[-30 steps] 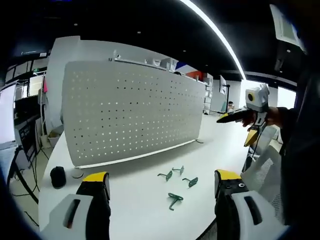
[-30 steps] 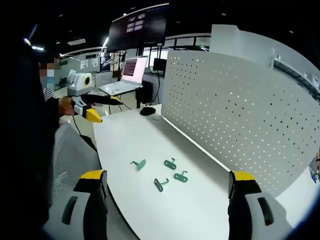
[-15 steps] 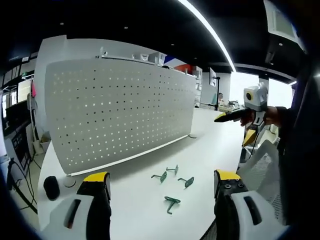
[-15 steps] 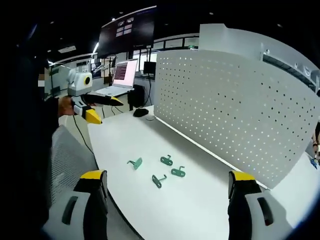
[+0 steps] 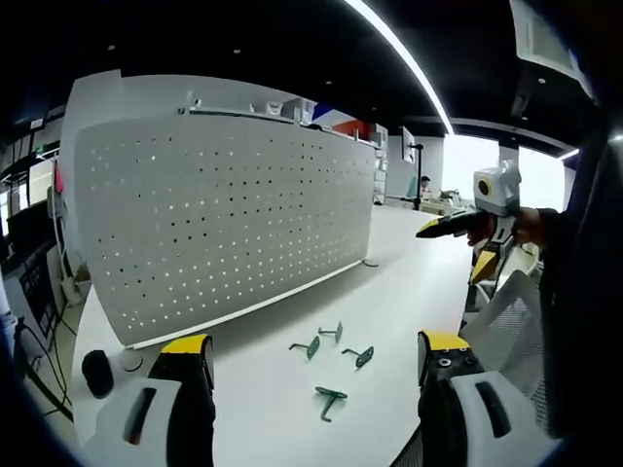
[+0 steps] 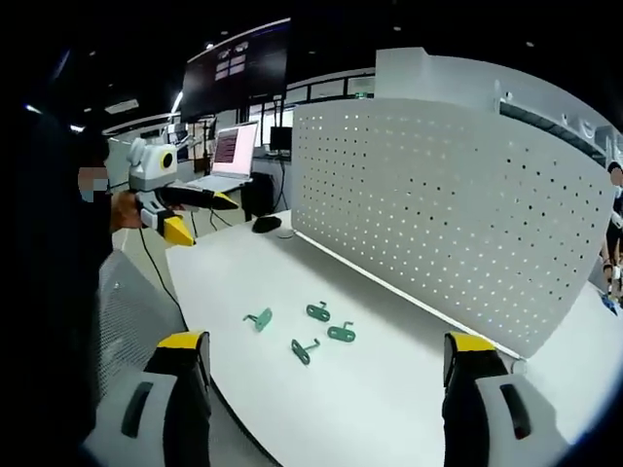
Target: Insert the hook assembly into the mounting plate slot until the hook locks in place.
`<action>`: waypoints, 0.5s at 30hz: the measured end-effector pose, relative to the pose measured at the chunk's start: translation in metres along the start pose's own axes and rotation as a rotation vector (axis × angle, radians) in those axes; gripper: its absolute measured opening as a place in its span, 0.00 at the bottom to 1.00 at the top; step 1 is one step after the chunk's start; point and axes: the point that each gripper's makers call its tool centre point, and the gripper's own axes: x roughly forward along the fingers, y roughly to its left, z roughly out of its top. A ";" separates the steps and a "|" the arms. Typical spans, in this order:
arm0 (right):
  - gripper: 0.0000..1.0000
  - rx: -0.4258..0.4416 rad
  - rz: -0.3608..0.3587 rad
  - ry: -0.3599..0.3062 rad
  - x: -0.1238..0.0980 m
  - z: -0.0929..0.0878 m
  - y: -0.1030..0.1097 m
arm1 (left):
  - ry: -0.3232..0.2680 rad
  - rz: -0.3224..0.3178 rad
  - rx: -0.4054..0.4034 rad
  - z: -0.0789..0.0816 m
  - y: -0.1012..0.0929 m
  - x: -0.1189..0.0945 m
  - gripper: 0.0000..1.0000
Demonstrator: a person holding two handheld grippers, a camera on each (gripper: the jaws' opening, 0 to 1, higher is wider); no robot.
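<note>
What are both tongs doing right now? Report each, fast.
Left tongs: open, holding nothing, above the white table.
Right tongs: open, holding nothing, green hooks lying ahead.

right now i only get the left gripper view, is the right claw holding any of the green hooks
observer: no. In the right gripper view, the right claw has its jaws apart with nothing between them. All four green hooks lie on the white table ahead of it.
operator: whats behind my left claw
observer: an open laptop on a desk past the table's end, beyond the left claw.
operator: anything above that
observer: a large dark screen hangs above the laptop.
</note>
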 end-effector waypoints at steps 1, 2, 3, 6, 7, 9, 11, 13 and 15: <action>0.96 -0.002 0.005 0.005 0.001 -0.002 0.001 | 0.001 0.003 -0.001 -0.001 0.000 -0.001 0.88; 0.96 -0.003 0.009 0.008 0.001 -0.002 0.002 | 0.003 0.005 -0.003 -0.002 0.000 -0.002 0.88; 0.96 -0.002 0.013 0.010 0.002 -0.003 0.003 | 0.005 0.009 -0.003 -0.003 0.000 -0.003 0.88; 0.95 0.000 0.021 0.013 0.002 -0.003 0.003 | 0.013 0.014 -0.012 -0.006 0.000 -0.006 0.86; 0.95 0.001 0.022 0.012 0.002 -0.003 0.003 | 0.015 0.017 -0.013 -0.007 0.000 -0.007 0.85; 0.94 0.000 0.026 0.012 0.003 -0.001 0.003 | 0.014 0.023 -0.011 -0.007 0.000 -0.008 0.85; 0.94 -0.002 0.030 0.011 0.002 0.000 0.003 | 0.009 0.030 -0.013 -0.006 0.000 -0.010 0.85; 0.93 -0.001 0.036 0.015 0.002 -0.001 0.004 | 0.006 0.034 -0.017 -0.007 0.000 -0.011 0.84; 0.92 -0.006 0.036 0.022 0.002 -0.001 0.003 | 0.007 0.038 -0.020 -0.007 -0.001 -0.011 0.84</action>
